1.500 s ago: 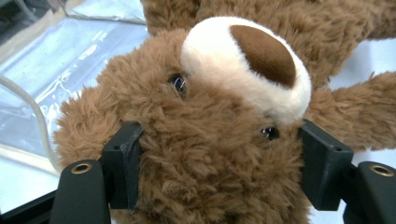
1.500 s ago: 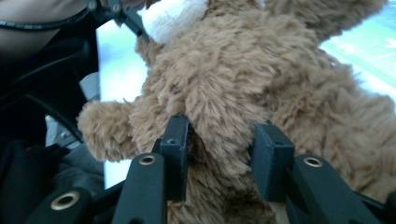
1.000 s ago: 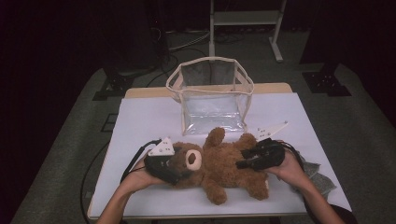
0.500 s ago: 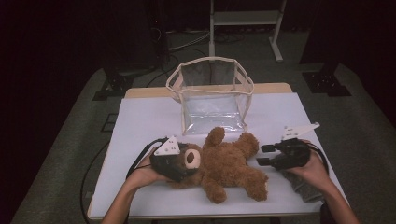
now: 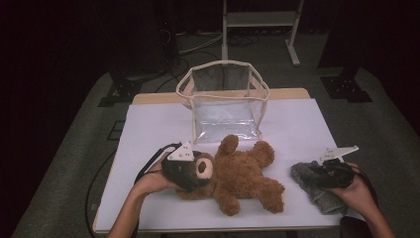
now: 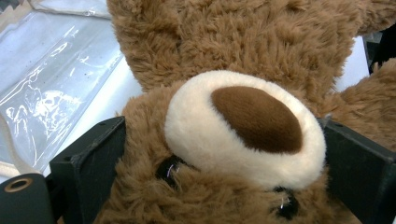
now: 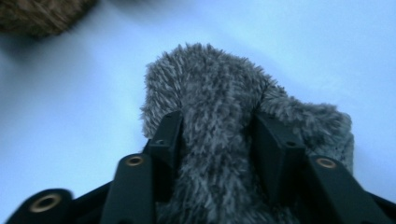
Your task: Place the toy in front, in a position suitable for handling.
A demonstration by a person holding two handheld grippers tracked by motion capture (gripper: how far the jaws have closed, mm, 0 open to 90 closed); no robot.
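Right gripper moved off teddy bear, apparently pinching grey cloth

Teddy bear: shaggy brown plush, cream muzzle, smooth dark nose. Grey cloth: fuzzy, matt fleece. Bag: clear glossy plastic, creased, beige fabric trim. Bench: smooth matt white top. Tongs: matt black plastic.

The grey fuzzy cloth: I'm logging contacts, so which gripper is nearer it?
Right. The right gripper straddles the grey fuzzy cloth; the left gripper holds the teddy bear away from it.
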